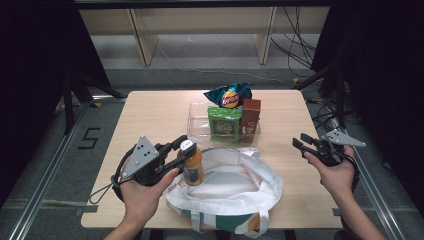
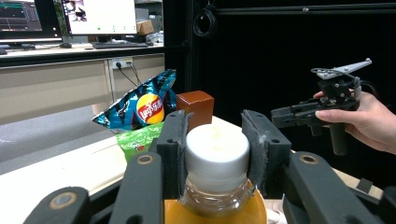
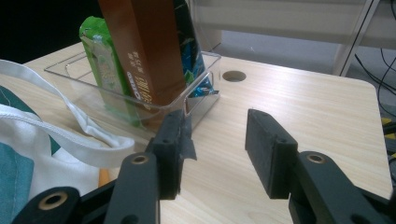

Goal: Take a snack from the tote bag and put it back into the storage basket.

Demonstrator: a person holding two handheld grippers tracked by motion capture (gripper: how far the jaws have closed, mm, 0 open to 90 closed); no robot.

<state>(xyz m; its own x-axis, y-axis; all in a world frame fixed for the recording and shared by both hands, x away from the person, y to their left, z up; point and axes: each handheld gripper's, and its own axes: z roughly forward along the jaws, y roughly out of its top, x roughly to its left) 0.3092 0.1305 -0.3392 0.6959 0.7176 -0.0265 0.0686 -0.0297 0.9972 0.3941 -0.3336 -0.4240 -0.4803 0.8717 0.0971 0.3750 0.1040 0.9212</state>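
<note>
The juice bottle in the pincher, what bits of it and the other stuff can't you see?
- Bottle: in the left gripper view the left gripper covers the cap's sides, and the bottom edge cuts off the body.
- Brown box: top cut off by the right gripper view's edge; print too small to read.
- Bag: its inside is hidden in the high view.

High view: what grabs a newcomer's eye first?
The left tool clamps the white cap of an orange juice bottle over the white tote bag at the table's near edge. Behind it, a clear bin holds a chip bag, green packet and brown box.
</note>
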